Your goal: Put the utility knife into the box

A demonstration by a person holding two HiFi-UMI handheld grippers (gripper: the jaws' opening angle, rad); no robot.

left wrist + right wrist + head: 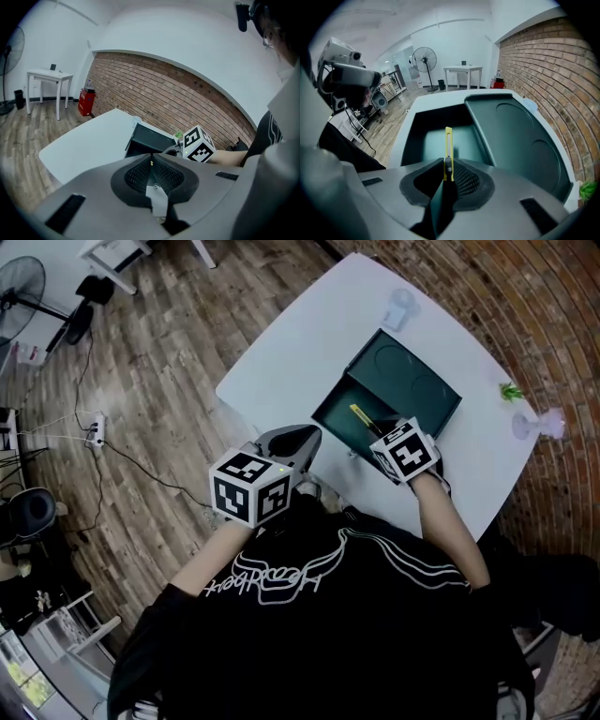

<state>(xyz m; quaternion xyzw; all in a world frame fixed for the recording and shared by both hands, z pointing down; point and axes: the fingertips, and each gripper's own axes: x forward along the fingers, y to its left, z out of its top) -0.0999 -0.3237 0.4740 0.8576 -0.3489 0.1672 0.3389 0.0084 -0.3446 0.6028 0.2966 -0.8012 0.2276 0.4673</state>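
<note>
A dark green box [336, 416] stands open on the white table [300, 343], its lid [412, 381] lying flat behind it. My right gripper [378, 437] is shut on a yellow utility knife [363, 416], which points out over the box's inside. In the right gripper view the utility knife [448, 143] stands on edge between the pads of that gripper [448, 165], above the box's floor [426, 143]. My left gripper [309, 439] hangs at the table's near edge, left of the box. Nothing is between the left gripper's [151, 161] shut jaws.
A clear plastic cup [400, 307] stands at the table's far edge beyond the lid. A small green plant [511, 391] and a pale glass [548, 423] sit at the right end by the brick wall. Wooden floor with cables [103, 442] lies to the left.
</note>
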